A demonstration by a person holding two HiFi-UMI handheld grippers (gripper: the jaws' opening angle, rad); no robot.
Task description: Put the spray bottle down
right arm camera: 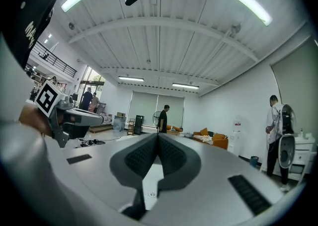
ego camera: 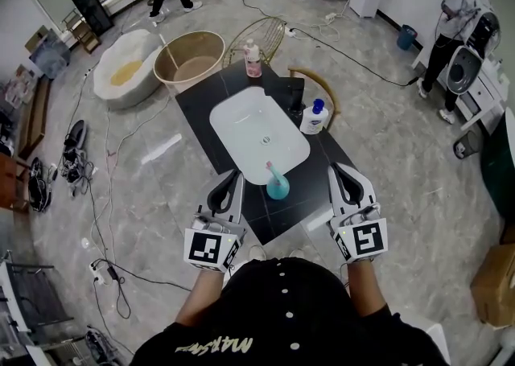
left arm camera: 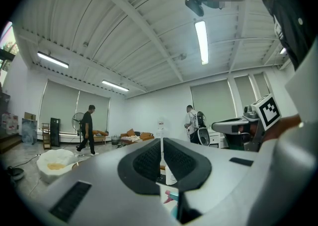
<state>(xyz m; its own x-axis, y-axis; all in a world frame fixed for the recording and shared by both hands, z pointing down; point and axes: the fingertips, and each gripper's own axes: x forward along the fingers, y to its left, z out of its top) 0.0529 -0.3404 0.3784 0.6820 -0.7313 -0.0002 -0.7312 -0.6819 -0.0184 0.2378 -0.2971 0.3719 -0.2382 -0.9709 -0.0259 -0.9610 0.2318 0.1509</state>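
The black counter [ego camera: 197, 107] is carrying a white sink [ego camera: 241, 127]. The left gripper [ego camera: 232, 178] and right gripper [ego camera: 339, 171] are hovering at the counter's near edge, both with jaws together and gripping nothing. Between them, untouched, the teal spray bottle [ego camera: 278, 185] is standing upright at the sink's near rim. Any sideways swing of either gripper is risking tipping it into the basin or off the edge.

Grey two-jaw right gripper [right arm camera: 158, 136] lower centre, jaws pressed together, white oval basin [right arm camera: 152, 183] below, marker-cubed left gripper [right arm camera: 69, 118] middle left.
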